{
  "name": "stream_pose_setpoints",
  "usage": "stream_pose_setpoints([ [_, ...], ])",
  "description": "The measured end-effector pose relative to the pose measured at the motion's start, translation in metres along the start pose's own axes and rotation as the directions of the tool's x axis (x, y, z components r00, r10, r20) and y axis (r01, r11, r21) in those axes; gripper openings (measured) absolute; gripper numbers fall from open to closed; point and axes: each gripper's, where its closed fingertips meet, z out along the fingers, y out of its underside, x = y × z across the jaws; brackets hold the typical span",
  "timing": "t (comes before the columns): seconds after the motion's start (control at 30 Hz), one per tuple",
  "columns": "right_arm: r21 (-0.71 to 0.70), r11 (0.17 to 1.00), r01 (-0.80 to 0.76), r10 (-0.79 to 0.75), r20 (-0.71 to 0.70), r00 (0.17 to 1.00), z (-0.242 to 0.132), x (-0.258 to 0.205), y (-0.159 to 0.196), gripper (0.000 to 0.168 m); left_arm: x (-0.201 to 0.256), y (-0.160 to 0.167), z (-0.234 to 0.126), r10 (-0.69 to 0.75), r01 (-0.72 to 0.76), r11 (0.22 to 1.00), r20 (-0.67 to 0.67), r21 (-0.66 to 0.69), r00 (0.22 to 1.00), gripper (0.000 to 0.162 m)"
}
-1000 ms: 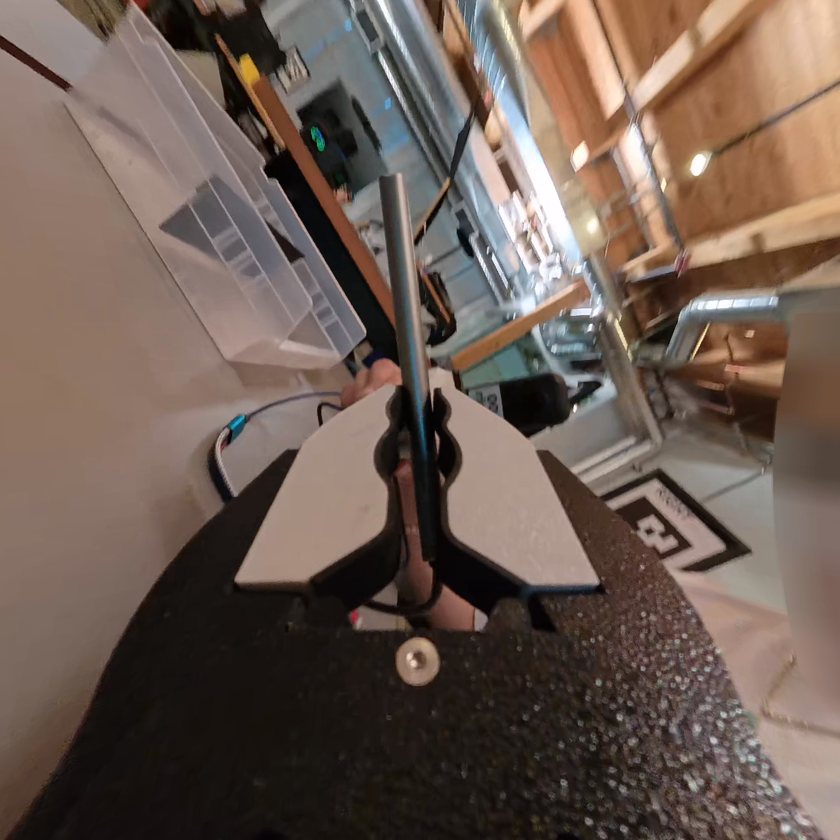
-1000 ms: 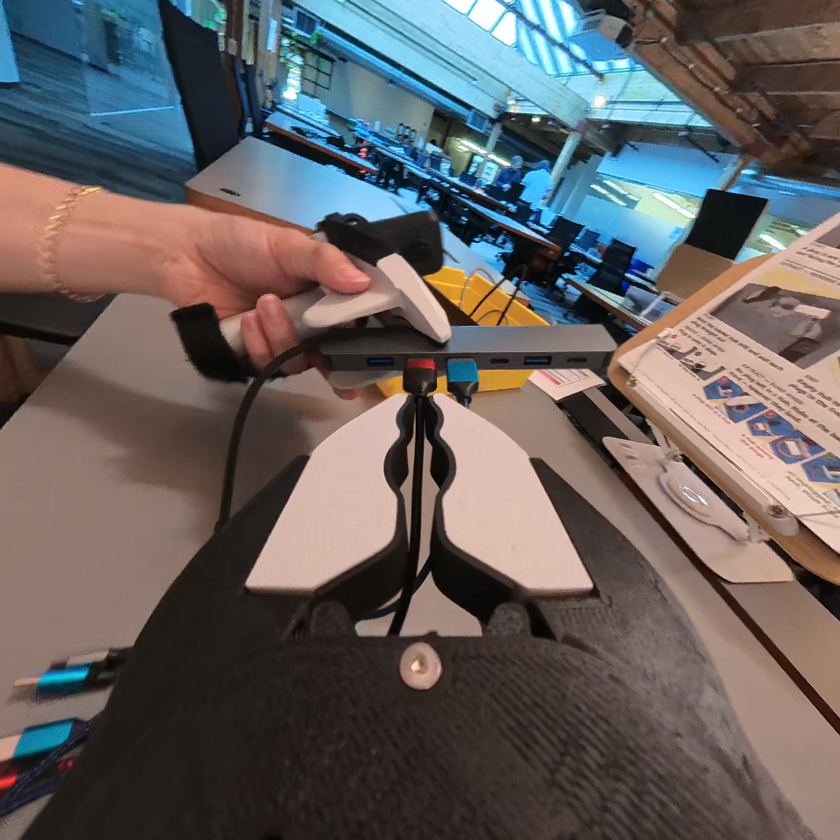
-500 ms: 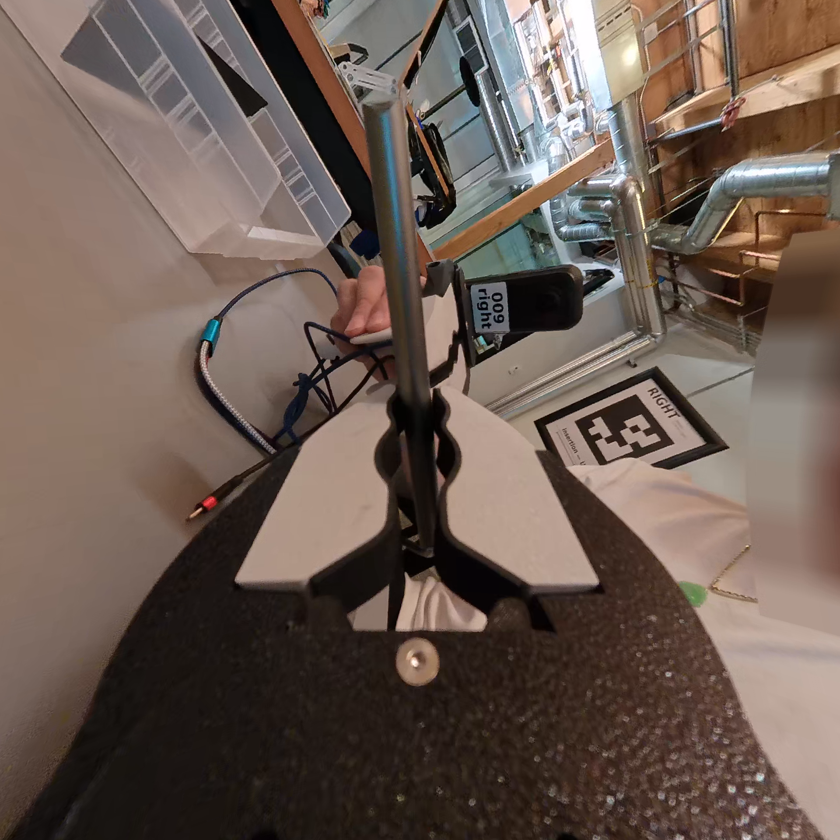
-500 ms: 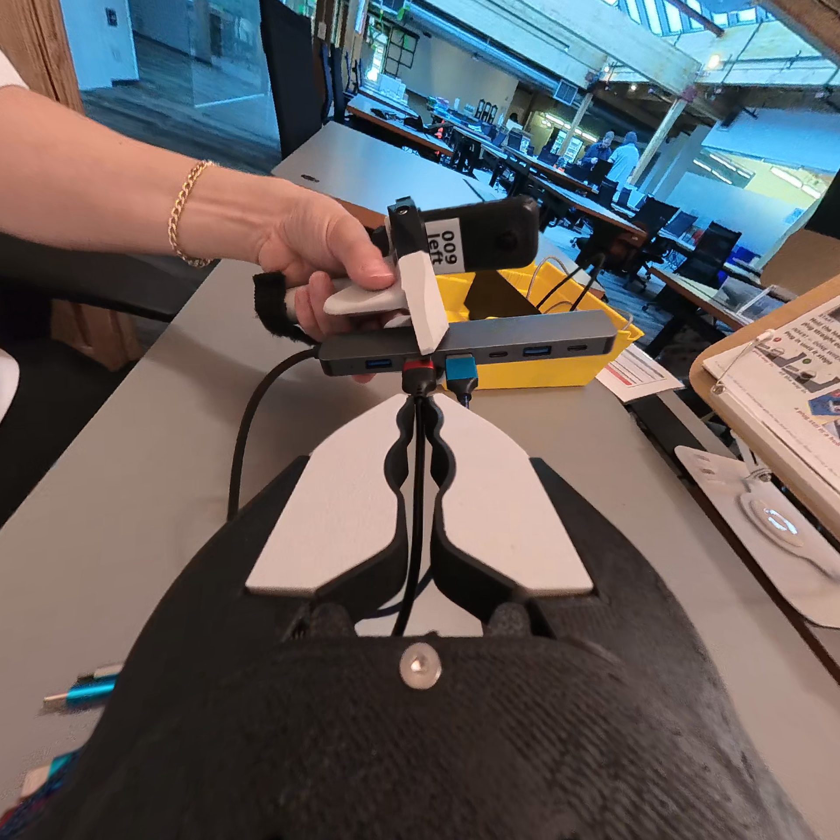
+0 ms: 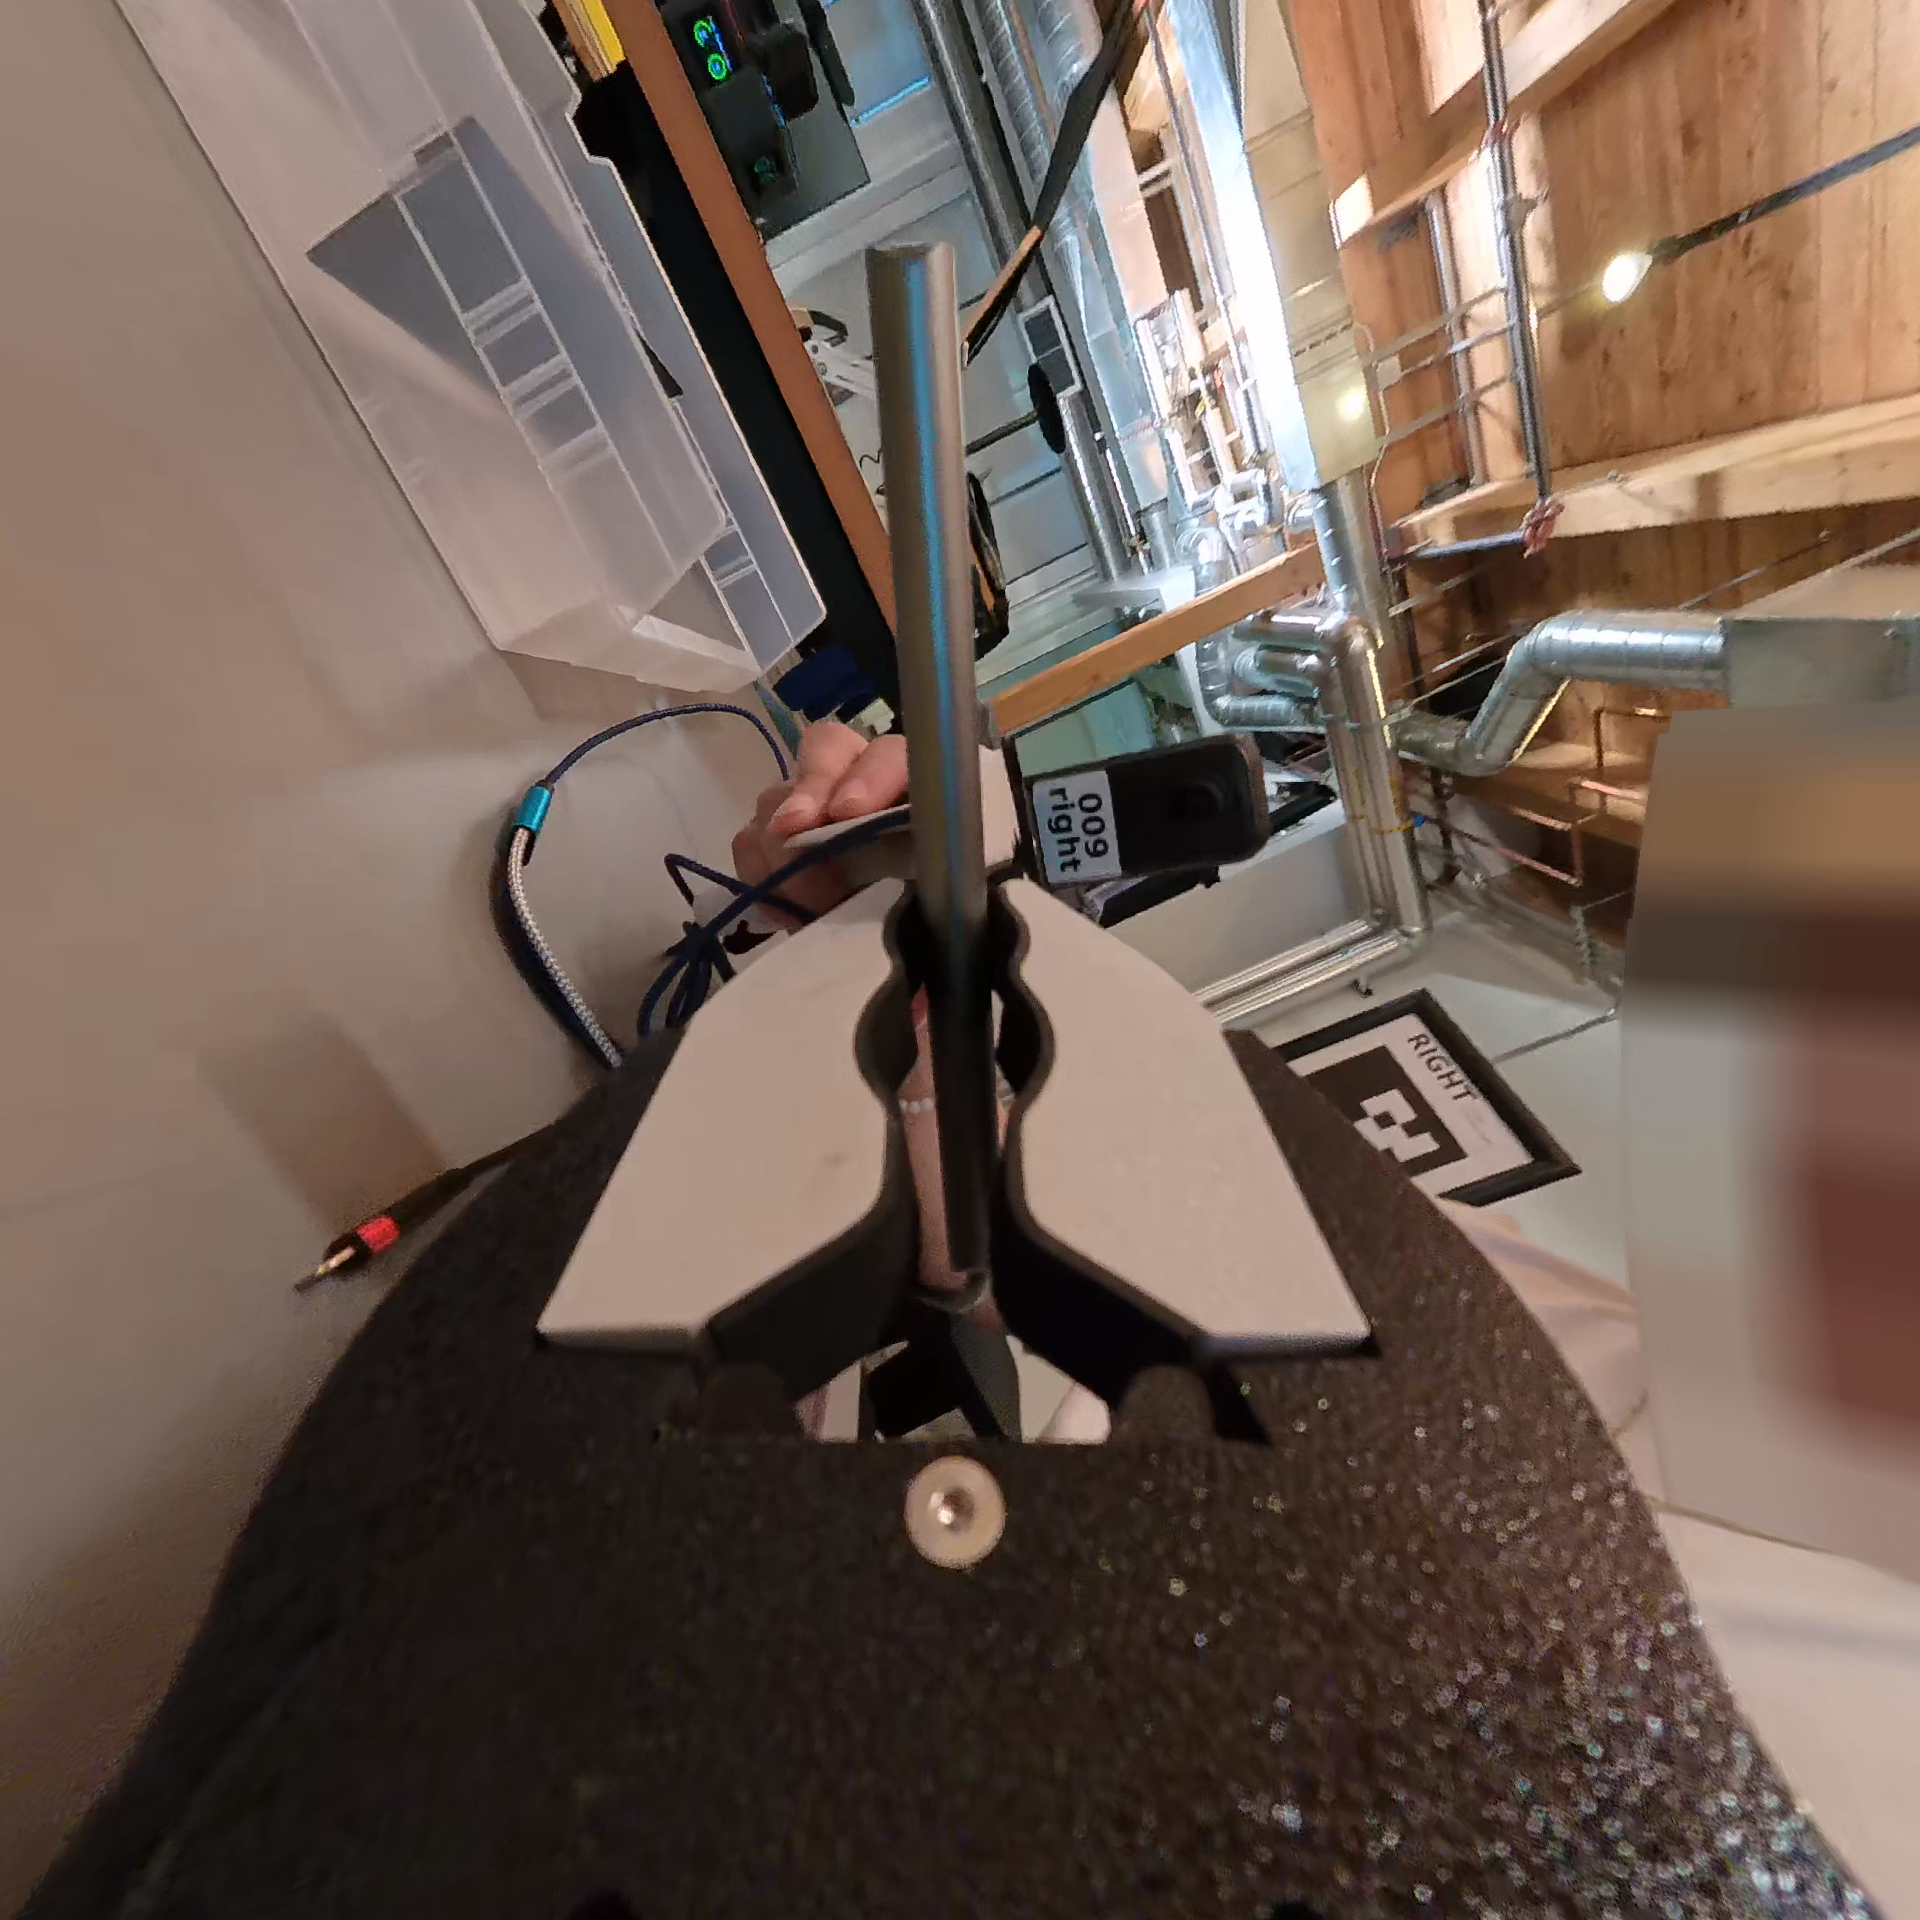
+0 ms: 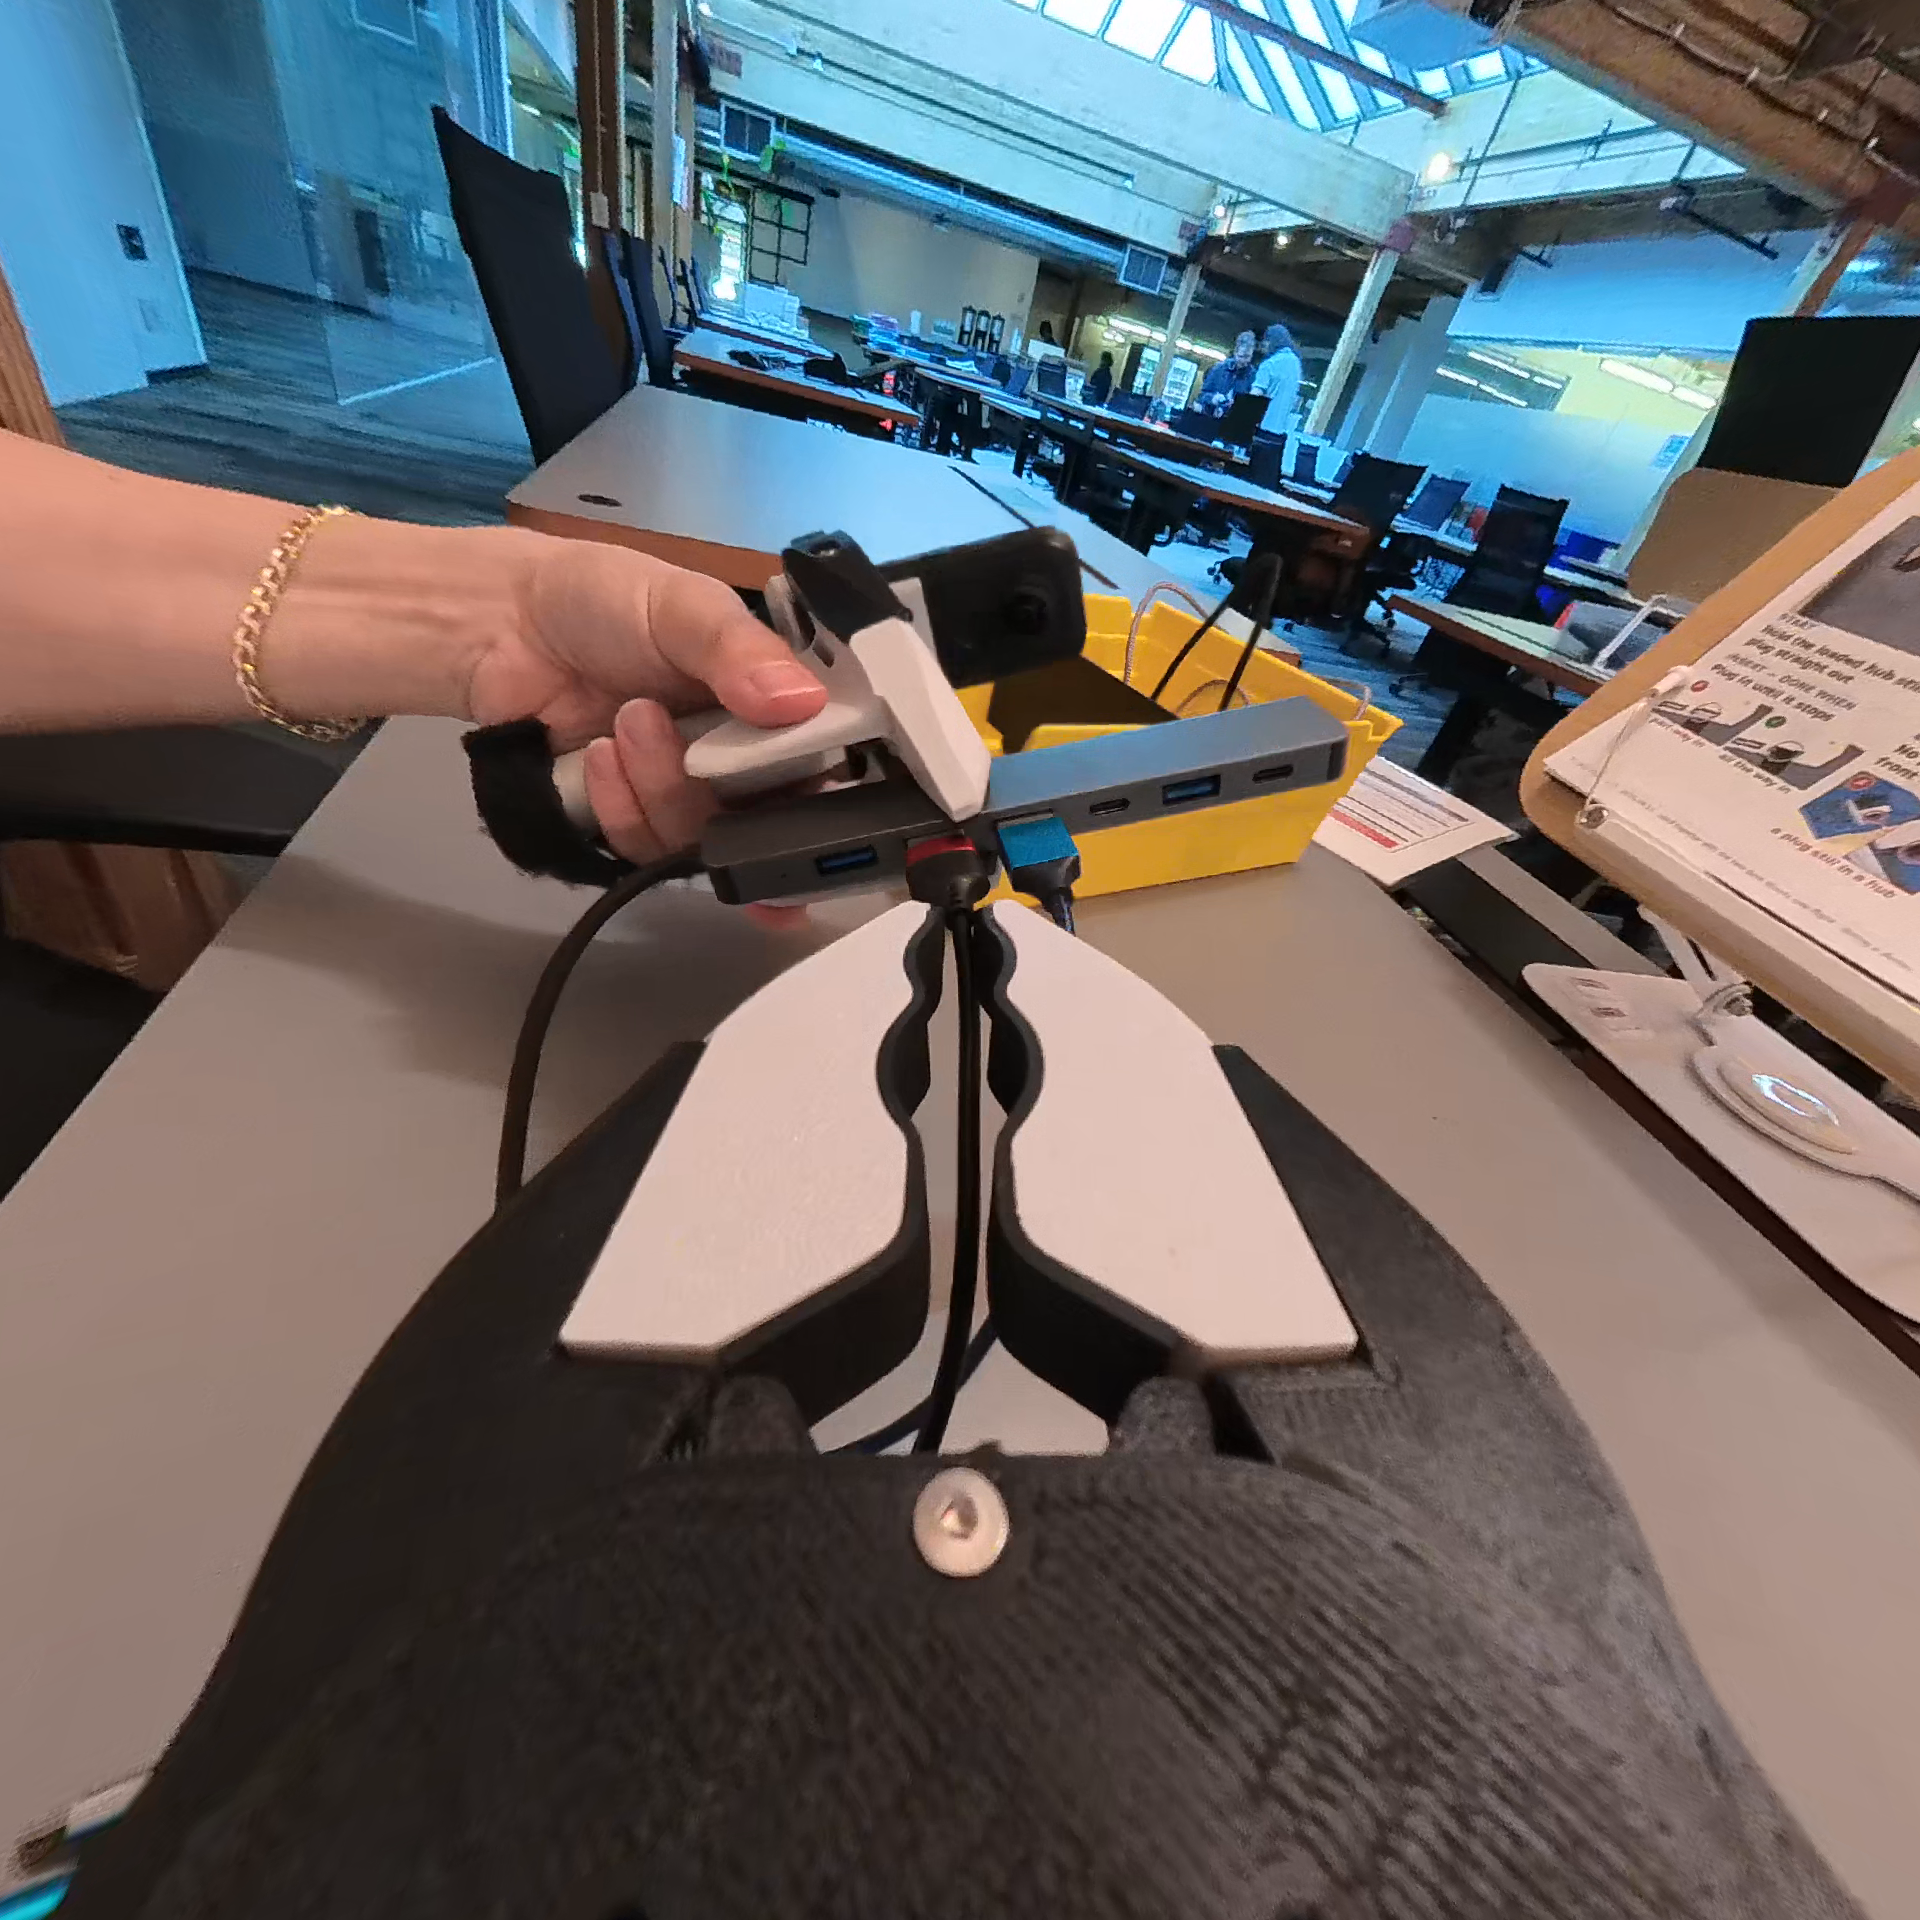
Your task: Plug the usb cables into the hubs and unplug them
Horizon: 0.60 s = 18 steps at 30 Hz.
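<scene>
A grey USB hub is held above the table by my left gripper, which is shut on its middle. In the left wrist view the hub shows edge-on as a thin bar between the shut fingers of my left gripper. A red-collared plug and a blue plug sit in the hub's front ports. My right gripper is shut on the black cable just behind the red plug. It also shows in the left wrist view, beyond the hub.
A yellow bin stands behind the hub. A clipboard with a printed sheet and a white pad are at the right. A clear organiser box, a blue braided cable and a loose red-collared plug lie on the table. Left and right tips are no more than a few centimetres apart.
The hub has tilted, its right end now higher, and the left hand has shifted a little. Both plugs stay in the hub and both grippers stay shut.
</scene>
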Motion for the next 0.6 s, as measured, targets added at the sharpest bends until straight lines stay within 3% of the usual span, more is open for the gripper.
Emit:
stream_pose_setpoints([
  [0.53,-0.119,0.991,0.066,-0.059,0.065,0.996,-0.008,-0.005,0.011,0.005,-0.007,0.002,0.006,-0.029,0.029,0.999,0.014,0.046,0.999,0.01],
  [0.6,-0.143,0.986,0.086,-0.082,0.034,0.996,-0.018,0.004,0.013,0.005,-0.008,-0.007,-0.003,-0.036,0.034,0.994,0.016,0.102,0.999,0.01],
])
